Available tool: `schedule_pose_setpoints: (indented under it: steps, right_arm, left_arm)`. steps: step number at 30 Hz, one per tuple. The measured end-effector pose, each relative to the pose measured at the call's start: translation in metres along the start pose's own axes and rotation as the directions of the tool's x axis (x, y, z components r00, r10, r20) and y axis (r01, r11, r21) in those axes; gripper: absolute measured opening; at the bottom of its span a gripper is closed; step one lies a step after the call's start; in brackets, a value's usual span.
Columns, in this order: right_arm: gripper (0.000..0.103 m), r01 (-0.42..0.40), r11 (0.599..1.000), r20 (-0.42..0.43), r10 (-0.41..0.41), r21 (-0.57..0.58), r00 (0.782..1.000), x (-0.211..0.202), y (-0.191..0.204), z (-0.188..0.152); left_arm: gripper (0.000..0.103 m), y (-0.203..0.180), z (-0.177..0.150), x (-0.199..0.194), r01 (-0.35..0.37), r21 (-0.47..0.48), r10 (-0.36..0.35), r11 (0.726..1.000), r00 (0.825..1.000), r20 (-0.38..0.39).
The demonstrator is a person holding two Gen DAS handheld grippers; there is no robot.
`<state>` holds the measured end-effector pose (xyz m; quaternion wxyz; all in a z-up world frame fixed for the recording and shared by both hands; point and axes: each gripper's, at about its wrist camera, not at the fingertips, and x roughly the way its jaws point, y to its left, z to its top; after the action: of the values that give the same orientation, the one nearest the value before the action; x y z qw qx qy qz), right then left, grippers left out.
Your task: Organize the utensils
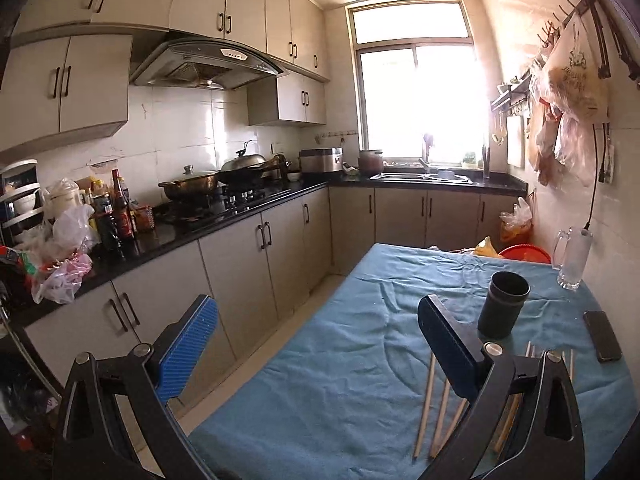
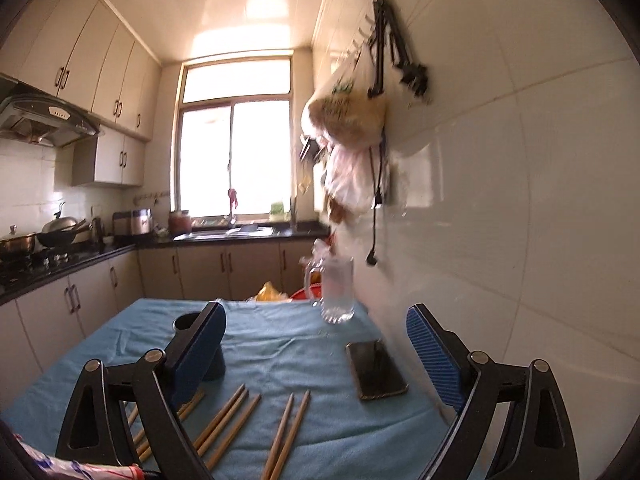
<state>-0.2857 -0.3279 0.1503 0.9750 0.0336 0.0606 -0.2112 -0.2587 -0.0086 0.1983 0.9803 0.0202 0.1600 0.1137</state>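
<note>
Left hand-held gripper (image 1: 316, 344) is spread wide with nothing between its blue pads, hanging above the near-left part of the counter (image 1: 352, 360), which has a wrinkled blue cloth over it. Right hand-held gripper (image 2: 316, 352) is the same deal: fingers well apart, gripping nothing, up over the counter.

The wooden chopsticks (image 2: 228, 420) are lying loose on the cloth at about 6 o'clock in the right wrist view, in a few rough bunches. Two sit side by side near the middle, three more just left of those, and some are partly hidden behind the left finger. In the left wrist view they show around 5 o'clock, some poking out from behind the right finger.

The dark cylindrical holder (image 1: 504, 304) stands upright, just past the chopsticks and apart from them. In the right wrist view it's mostly hidden behind the left finger at about 9 o'clock.

A black phone (image 2: 376, 368) lies flat at roughly 3 o'clock of the chopsticks, and a clear glass mug (image 2: 332, 288) stands near the wall around 1 o'clock.
</note>
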Motion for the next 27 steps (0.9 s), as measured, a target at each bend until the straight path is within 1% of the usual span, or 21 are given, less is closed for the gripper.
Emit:
schedule_pose_setpoints:
  steps: [3, 6, 8, 10, 11, 12, 14, 15, 16, 17, 18, 19, 20, 21, 22, 23, 24, 25, 26, 27]
  right_arm:
    - [0.097, 0.008, 1.0, 0.01, -0.008, -0.007, 1.0, 0.001, -0.002, -0.003]
    - [0.097, -0.002, 0.999, -0.045, 0.0, -0.045, 0.999, 0.012, -0.001, -0.007]
    - [0.097, -0.027, 0.998, -0.092, 0.022, -0.048, 0.996, 0.02, -0.003, -0.01]
    - [0.097, -0.083, 0.996, -0.164, 0.079, -0.013, 0.983, 0.033, -0.011, -0.012]
    - [0.097, -0.108, 0.994, -0.212, 0.107, 0.008, 0.971, 0.042, -0.017, -0.014]
    - [0.097, -0.116, 0.993, -0.244, 0.117, 0.018, 0.963, 0.048, -0.019, -0.018]
    - [0.096, -0.14, 0.99, -0.333, 0.143, 0.032, 0.932, 0.068, -0.026, -0.029]
    - [0.094, -0.156, 0.987, -0.389, 0.158, 0.038, 0.907, 0.081, -0.028, -0.038]
    - [0.088, -0.168, 0.985, -0.437, 0.169, 0.043, 0.883, 0.093, -0.029, -0.047]
    - [0.083, -0.177, 0.983, -0.477, 0.178, 0.048, 0.861, 0.101, -0.029, -0.056]
    - [0.08, -0.191, 0.98, -0.524, 0.194, 0.06, 0.829, 0.113, -0.029, -0.065]
    - [0.073, -0.206, 0.975, -0.565, 0.214, 0.08, 0.797, 0.125, -0.03, -0.075]
    - [0.064, -0.219, 0.97, -0.608, 0.238, 0.107, 0.757, 0.138, -0.031, -0.086]
    - [0.061, -0.223, 0.967, -0.634, 0.251, 0.126, 0.731, 0.146, -0.031, -0.092]
    - [0.056, -0.226, 0.961, -0.662, 0.273, 0.158, 0.698, 0.157, -0.032, -0.1]
    - [0.051, -0.228, 0.955, -0.68, 0.295, 0.19, 0.671, 0.167, -0.033, -0.106]
    - [0.05, -0.226, 0.952, -0.692, 0.306, 0.207, 0.654, 0.175, -0.035, -0.11]
    - [0.049, -0.222, 0.949, -0.706, 0.316, 0.225, 0.634, 0.184, -0.037, -0.114]
    - [0.048, -0.219, 0.946, -0.714, 0.323, 0.238, 0.621, 0.192, -0.037, -0.117]
    - [0.047, -0.219, 0.945, -0.718, 0.328, 0.244, 0.614, 0.197, -0.035, -0.118]
  left_arm:
    - [0.102, 0.0, -0.001, 0.0, -0.007, 0.007, 0.007, 1.0, 1.0, 0.002]
    - [0.103, -0.003, -0.003, 0.0, -0.011, 0.027, 0.01, 1.0, 1.0, 0.01]
    - [0.103, -0.005, -0.002, 0.003, 0.007, 0.05, -0.007, 0.999, 1.0, 0.008]
    - [0.103, -0.008, -0.001, 0.009, 0.021, 0.08, -0.021, 0.997, 1.0, -0.008]
    - [0.103, -0.011, 0.0, 0.014, 0.041, 0.098, -0.039, 0.994, 0.999, -0.019]
    - [0.103, -0.014, 0.0, 0.018, 0.063, 0.106, -0.06, 0.992, 0.998, -0.029]
    - [0.103, -0.021, -0.001, 0.03, 0.126, 0.123, -0.119, 0.984, 0.991, -0.066]
    - [0.103, -0.028, -0.002, 0.04, 0.18, 0.134, -0.167, 0.975, 0.981, -0.103]
    - [0.103, -0.035, -0.004, 0.05, 0.232, 0.142, -0.212, 0.962, 0.967, -0.143]
    - [0.103, -0.04, -0.006, 0.058, 0.264, 0.146, -0.238, 0.953, 0.956, -0.172]
    - [0.103, -0.05, -0.01, 0.071, 0.31, 0.15, -0.273, 0.939, 0.936, -0.224]
    - [0.103, -0.061, -0.015, 0.086, 0.348, 0.15, -0.298, 0.925, 0.912, -0.28]
    - [0.103, -0.067, -0.018, 0.095, 0.371, 0.147, -0.313, 0.917, 0.897, -0.312]
    - [0.103, -0.076, -0.022, 0.11, 0.402, 0.138, -0.335, 0.905, 0.874, -0.353]
    - [0.103, -0.085, -0.027, 0.124, 0.425, 0.132, -0.349, 0.895, 0.854, -0.385]
    - [0.103, -0.09, -0.029, 0.134, 0.434, 0.132, -0.351, 0.891, 0.845, -0.403]
    - [0.102, -0.1, -0.033, 0.151, 0.44, 0.135, -0.345, 0.888, 0.83, -0.438]
    - [0.098, -0.104, -0.035, 0.162, 0.441, 0.134, -0.34, 0.887, 0.822, -0.458]
    - [0.089, -0.112, -0.039, 0.178, 0.449, 0.125, -0.337, 0.885, 0.802, -0.494]
    - [0.084, -0.119, -0.042, 0.189, 0.459, 0.115, -0.341, 0.881, 0.784, -0.519]
